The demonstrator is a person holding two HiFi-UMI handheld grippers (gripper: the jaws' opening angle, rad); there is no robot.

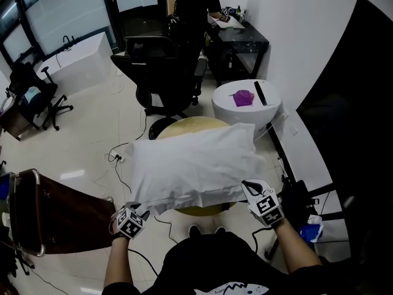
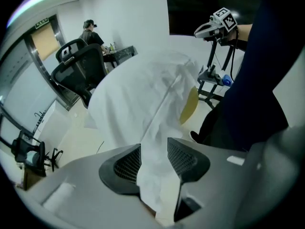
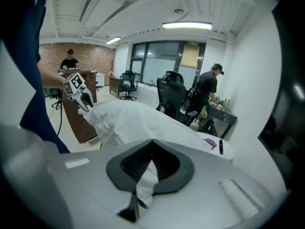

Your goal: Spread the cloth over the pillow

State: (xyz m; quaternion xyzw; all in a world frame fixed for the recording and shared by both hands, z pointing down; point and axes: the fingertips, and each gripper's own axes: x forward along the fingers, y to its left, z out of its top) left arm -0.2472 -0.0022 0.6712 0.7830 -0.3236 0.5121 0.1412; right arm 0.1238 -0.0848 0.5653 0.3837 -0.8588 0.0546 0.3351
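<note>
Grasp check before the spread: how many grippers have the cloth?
2: left gripper clamps a bunched fold of the cloth at its near-left corner; right gripper is shut on the near-right corner. Neither is hidden.

We see a white cloth (image 1: 190, 165) at centre, a yellow round top (image 1: 184, 125) behind it, and black-and-white square markers on the left hand-held gripper (image 1: 139, 209) and right hand-held gripper (image 1: 249, 187).

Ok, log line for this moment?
left gripper: shut on cloth | right gripper: shut on cloth | cloth: draped over yellow table
</note>
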